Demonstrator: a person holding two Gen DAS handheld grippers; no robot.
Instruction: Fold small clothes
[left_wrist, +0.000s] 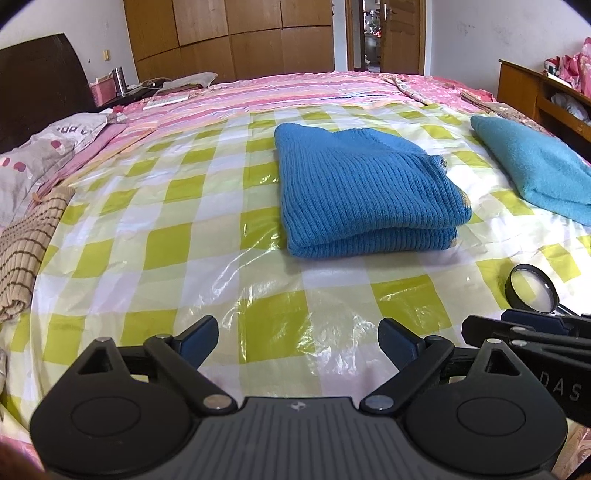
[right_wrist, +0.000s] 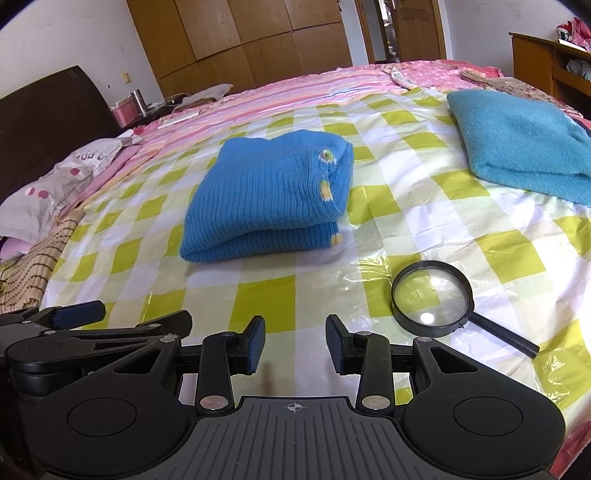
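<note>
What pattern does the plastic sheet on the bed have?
The plastic sheet has a yellow-green and white check pattern, clearest in the right wrist view.

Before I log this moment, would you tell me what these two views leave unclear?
- Teal towel: cut off by the right edge in both views.
- Blue knit garment: folded; its inner layers and type stay hidden.
- Striped beige cloth: cut off at the left edge.
- Nightstand items: too small to identify.

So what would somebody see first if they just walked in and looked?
Probably the folded bright blue ribbed knit sweater in the middle of the yellow-and-white checked plastic sheet on the bed. Next, the black round magnifying glass lying nearer, to its right, and a folded teal fuzzy cloth at the far right.
</note>
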